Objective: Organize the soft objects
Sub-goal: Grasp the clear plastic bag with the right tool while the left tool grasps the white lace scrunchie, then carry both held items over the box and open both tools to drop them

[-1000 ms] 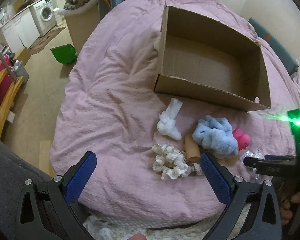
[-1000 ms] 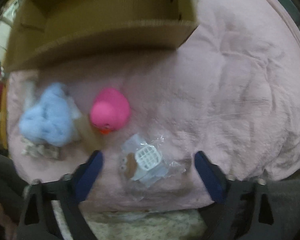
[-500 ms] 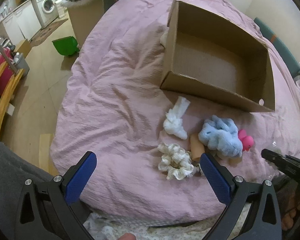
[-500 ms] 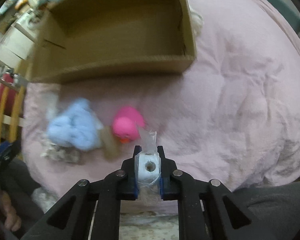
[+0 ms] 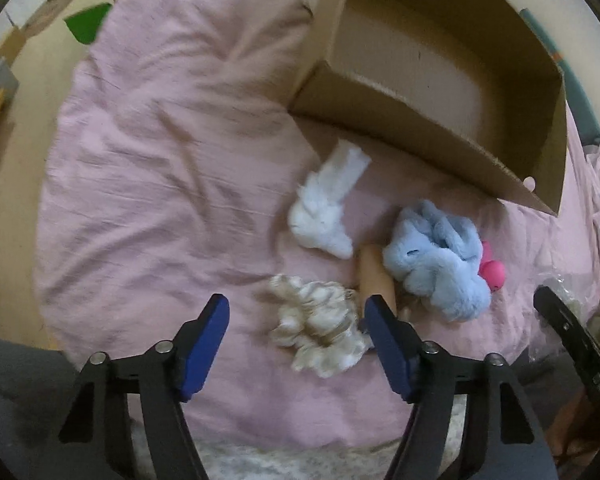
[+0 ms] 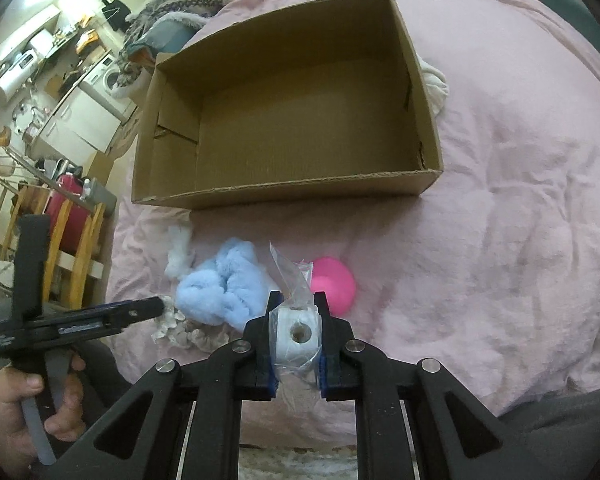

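Lettering on left gripper body — blurred, unreadable

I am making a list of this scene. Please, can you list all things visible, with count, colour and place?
box: 1, brown, on bedcover, empty
bedcover: 1, pink, under everything
fluffy toy: 1, blue, before box
duck: 1, pink, right of fluffy toy
white cloth: 1, white, left of fluffy toy
scrunchie: 1, cream, between left jaws
tube: 1, tan, beside scrunchie
bagged piece: 1, white in clear plastic, in right gripper
left gripper: blue pads, closing, not yet touching scrunchie
right gripper: shut on bagged piece
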`<action>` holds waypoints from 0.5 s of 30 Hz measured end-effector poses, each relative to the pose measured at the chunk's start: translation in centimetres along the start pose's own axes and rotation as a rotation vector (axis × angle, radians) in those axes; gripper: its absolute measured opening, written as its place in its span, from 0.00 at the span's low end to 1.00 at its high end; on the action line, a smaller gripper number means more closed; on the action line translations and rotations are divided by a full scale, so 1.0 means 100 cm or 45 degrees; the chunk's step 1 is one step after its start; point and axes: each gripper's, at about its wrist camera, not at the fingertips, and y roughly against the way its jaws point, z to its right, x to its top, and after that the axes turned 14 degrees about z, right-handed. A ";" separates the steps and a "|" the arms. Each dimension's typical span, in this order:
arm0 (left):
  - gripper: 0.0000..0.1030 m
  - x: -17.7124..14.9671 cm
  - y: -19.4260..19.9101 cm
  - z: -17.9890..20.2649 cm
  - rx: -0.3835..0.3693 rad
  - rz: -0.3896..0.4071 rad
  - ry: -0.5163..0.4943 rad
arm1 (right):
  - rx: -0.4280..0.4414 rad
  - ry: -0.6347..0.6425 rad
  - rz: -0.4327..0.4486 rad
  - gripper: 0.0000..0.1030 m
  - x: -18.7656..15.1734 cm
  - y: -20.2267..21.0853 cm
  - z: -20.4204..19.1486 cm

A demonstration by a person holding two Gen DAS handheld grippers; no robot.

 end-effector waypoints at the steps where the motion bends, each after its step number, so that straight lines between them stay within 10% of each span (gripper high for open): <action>1: 0.51 0.000 -0.008 0.003 -0.007 -0.020 -0.012 | 0.000 0.005 0.000 0.15 0.001 0.000 -0.002; 4: 0.20 -0.002 -0.017 0.006 -0.033 -0.036 -0.006 | -0.004 0.014 -0.003 0.15 -0.001 0.001 -0.002; 15: 0.12 0.005 0.046 0.013 0.055 0.250 -0.107 | 0.054 -0.011 0.017 0.15 0.002 0.010 0.000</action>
